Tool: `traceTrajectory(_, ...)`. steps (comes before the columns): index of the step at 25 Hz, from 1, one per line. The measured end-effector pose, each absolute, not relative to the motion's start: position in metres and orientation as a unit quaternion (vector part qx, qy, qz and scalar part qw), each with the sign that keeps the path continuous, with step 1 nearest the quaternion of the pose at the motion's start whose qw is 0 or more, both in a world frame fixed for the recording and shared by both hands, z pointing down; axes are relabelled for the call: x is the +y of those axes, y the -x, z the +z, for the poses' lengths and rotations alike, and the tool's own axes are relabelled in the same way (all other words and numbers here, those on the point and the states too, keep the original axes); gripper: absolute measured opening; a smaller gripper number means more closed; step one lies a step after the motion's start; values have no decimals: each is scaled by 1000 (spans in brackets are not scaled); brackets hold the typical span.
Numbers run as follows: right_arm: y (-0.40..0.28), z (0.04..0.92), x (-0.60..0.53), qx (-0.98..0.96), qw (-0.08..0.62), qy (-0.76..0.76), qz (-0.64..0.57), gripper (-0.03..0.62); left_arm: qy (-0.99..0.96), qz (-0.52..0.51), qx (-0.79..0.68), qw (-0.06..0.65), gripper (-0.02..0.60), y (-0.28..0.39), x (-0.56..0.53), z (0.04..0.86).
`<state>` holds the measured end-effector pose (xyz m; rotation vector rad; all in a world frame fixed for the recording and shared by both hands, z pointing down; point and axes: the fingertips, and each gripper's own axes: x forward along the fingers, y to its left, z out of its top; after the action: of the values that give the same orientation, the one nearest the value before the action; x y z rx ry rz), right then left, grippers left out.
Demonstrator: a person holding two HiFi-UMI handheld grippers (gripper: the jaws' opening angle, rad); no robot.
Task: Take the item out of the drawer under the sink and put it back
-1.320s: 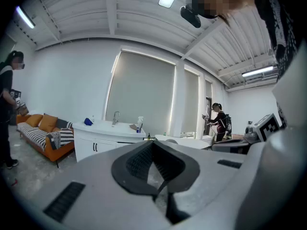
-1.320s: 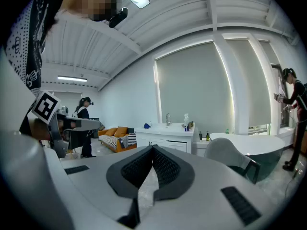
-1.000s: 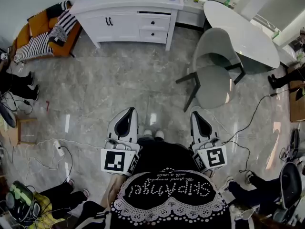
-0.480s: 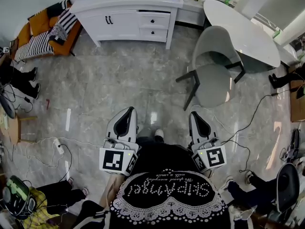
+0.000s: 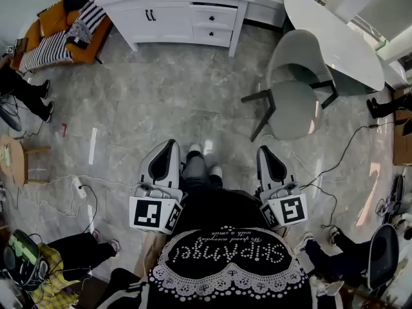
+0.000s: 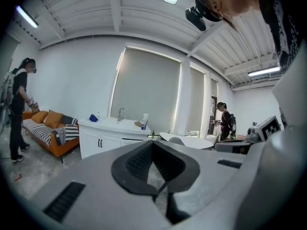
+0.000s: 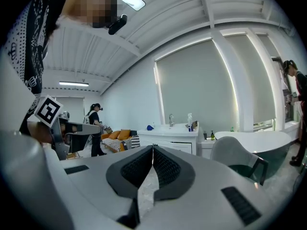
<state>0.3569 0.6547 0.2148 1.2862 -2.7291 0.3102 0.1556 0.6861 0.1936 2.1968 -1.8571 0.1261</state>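
The white sink cabinet (image 5: 168, 10) stands far ahead against the wall, its two small drawers (image 5: 213, 26) on its right side, both with dark knobs. No item from a drawer shows in any view. My left gripper (image 5: 168, 147) and right gripper (image 5: 264, 152) are held close to my body, far short of the cabinet, both pointing toward it. Each is shut with nothing between its jaws. In the left gripper view the cabinet (image 6: 108, 139) with its tap lies beyond the shut left gripper (image 6: 153, 143). The right gripper view shows the cabinet (image 7: 173, 140) past the shut right gripper (image 7: 153, 148).
A grey chair (image 5: 293, 85) and a white oval table (image 5: 335, 37) stand ahead on the right. An orange sofa (image 5: 55, 40) with striped cushions lies left of the cabinet. Cables (image 5: 80, 195) trail over the marble floor. People stand at the room's sides.
The cabinet, chair and sofa have slid toward the top of the head view, and my leg has stepped forward between the grippers. Both grippers stay shut and level.
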Motion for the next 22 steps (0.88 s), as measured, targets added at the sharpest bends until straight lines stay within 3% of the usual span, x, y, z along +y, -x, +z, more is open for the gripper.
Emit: traceTrajectory(22,-241,200,546,-874,61,-474,93,18,-726,7,-677,118,5,30,578,171)
